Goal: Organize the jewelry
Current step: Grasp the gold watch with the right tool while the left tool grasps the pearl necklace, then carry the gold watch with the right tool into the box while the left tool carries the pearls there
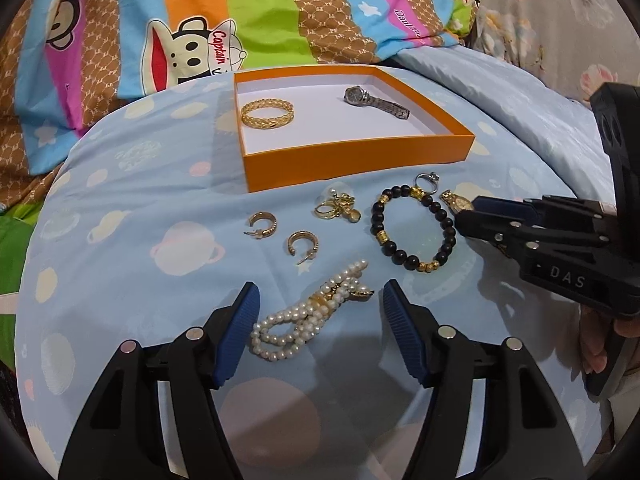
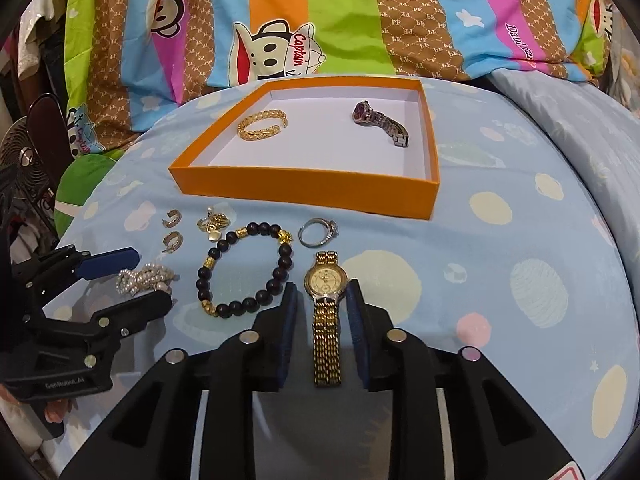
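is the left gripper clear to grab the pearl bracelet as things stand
Probably yes. The left gripper stands open with the pearl bracelet lying between its fingers, nothing on top of it. The hoop earrings lie apart from it, and the right gripper is busy at the gold watch.

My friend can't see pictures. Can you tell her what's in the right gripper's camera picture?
A gold watch lies on a blue bedsheet between the right gripper's nearly closed fingers. Beside it lie a black bead bracelet and a silver ring; behind, an orange box holds a gold bangle.
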The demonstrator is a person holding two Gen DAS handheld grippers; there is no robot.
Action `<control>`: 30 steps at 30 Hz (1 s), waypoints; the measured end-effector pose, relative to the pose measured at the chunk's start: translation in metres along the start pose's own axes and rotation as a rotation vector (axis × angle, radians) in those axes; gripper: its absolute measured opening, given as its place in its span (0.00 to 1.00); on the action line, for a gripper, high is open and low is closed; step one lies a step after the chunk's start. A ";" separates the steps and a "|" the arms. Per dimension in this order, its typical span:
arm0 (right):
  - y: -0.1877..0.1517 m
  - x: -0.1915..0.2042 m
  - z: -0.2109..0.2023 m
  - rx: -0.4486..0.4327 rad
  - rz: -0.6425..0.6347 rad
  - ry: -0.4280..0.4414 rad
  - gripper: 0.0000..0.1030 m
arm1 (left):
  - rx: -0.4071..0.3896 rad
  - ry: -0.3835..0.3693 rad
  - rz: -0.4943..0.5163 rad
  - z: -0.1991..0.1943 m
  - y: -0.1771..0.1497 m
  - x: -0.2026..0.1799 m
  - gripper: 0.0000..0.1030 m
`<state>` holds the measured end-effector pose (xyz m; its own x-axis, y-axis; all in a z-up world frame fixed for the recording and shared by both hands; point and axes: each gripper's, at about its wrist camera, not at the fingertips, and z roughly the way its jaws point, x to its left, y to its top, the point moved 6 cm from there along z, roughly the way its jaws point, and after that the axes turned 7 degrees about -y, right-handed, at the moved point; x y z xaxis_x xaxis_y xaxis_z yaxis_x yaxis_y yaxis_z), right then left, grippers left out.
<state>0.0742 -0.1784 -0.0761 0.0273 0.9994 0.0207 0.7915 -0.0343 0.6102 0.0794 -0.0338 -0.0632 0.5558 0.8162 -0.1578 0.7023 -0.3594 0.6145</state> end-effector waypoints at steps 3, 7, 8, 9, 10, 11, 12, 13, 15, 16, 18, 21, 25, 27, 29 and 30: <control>0.002 0.001 0.002 0.000 -0.004 -0.010 0.26 | -0.003 -0.010 0.000 0.000 0.001 0.000 0.54; 0.001 -0.002 0.001 -0.002 0.012 -0.021 0.21 | -0.009 -0.018 0.001 -0.001 0.000 -0.002 0.39; 0.000 -0.003 0.000 -0.003 0.020 -0.018 0.21 | -0.011 -0.022 0.001 -0.002 0.000 -0.002 0.33; -0.001 -0.003 0.000 -0.003 0.027 -0.016 0.21 | -0.012 -0.021 0.001 -0.002 0.000 -0.002 0.30; -0.002 -0.004 -0.002 -0.003 0.035 -0.013 0.21 | -0.013 -0.022 -0.001 -0.003 -0.001 -0.002 0.27; -0.003 -0.004 -0.003 -0.003 0.042 -0.010 0.21 | -0.014 -0.024 -0.004 -0.003 -0.001 -0.002 0.25; -0.005 -0.005 -0.004 -0.004 0.048 -0.007 0.21 | -0.015 -0.026 -0.008 -0.004 -0.001 -0.002 0.24; -0.007 -0.006 -0.005 -0.004 0.055 -0.003 0.21 | -0.016 -0.030 -0.012 -0.004 -0.002 -0.002 0.22; -0.010 -0.007 -0.008 -0.005 0.064 0.001 0.21 | -0.017 -0.036 -0.020 -0.006 -0.004 -0.003 0.16; -0.012 -0.008 -0.009 -0.005 0.068 0.003 0.20 | -0.018 -0.039 -0.023 -0.007 -0.005 -0.004 0.16; -0.015 -0.008 -0.012 -0.007 0.074 0.004 0.20 | -0.019 -0.043 -0.028 -0.009 -0.007 -0.005 0.16; -0.018 -0.009 -0.015 -0.009 0.077 0.002 0.20 | -0.020 -0.048 -0.035 -0.011 -0.010 -0.007 0.16; -0.018 -0.009 -0.016 -0.013 0.077 -0.003 0.21 | -0.023 -0.055 -0.054 -0.012 -0.010 -0.005 0.16; -0.017 -0.010 -0.015 -0.012 0.084 -0.005 0.21 | -0.024 -0.056 -0.064 -0.012 -0.010 -0.004 0.16; -0.016 -0.010 -0.014 -0.010 0.089 -0.006 0.23 | -0.021 -0.058 -0.077 -0.011 -0.010 -0.002 0.16; -0.015 -0.010 -0.013 -0.009 0.091 -0.008 0.23 | -0.021 -0.058 -0.081 -0.011 -0.009 -0.001 0.17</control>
<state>0.0542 -0.1878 -0.0754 0.1036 0.9921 0.0704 0.7801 -0.1250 0.6131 0.0678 -0.0263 -0.0603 0.5228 0.8143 -0.2523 0.7369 -0.2828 0.6140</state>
